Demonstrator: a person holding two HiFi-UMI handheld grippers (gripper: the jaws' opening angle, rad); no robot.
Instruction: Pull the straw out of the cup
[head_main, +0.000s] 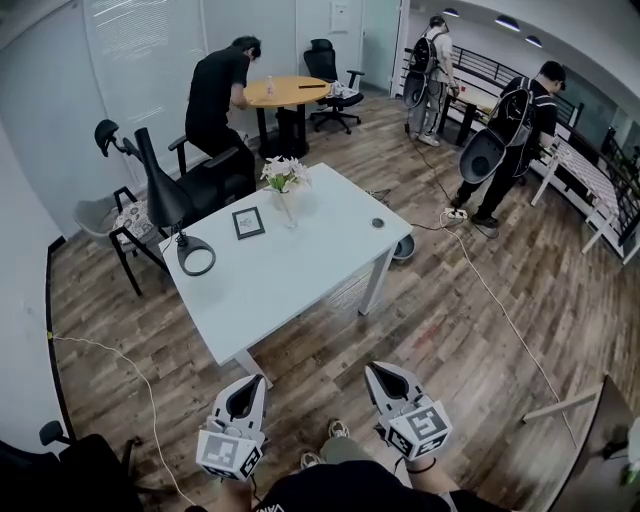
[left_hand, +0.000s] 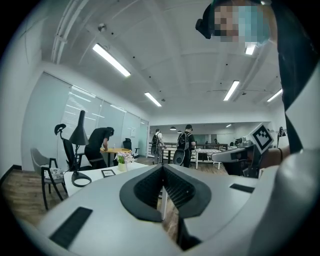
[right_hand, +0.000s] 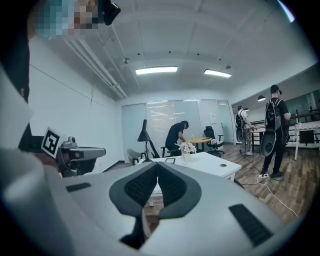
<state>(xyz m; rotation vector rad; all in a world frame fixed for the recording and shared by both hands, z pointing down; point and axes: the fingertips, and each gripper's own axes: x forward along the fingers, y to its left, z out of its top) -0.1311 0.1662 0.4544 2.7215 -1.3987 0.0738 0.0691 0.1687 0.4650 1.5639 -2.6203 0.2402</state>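
Observation:
I see no cup and no straw in any view. My left gripper (head_main: 248, 384) and right gripper (head_main: 381, 371) are held side by side over the wooden floor, short of the near corner of a white table (head_main: 300, 262). Both point level towards the table. In the left gripper view the left gripper (left_hand: 161, 168) has its jaws pressed together with nothing between them. The right gripper (right_hand: 156, 164) is likewise shut and empty in its own view. On the table stand a black lamp (head_main: 166, 200), a picture frame (head_main: 248, 222) and a flower vase (head_main: 284, 182).
A small round object (head_main: 377, 223) lies near the table's right edge, and a bowl (head_main: 406, 248) sits on the floor beside a table leg. Black chairs (head_main: 130, 215) stand left of the table. A person bends over a round wooden table (head_main: 285, 92); two people with backpacks stand far right. A cable (head_main: 500, 300) crosses the floor.

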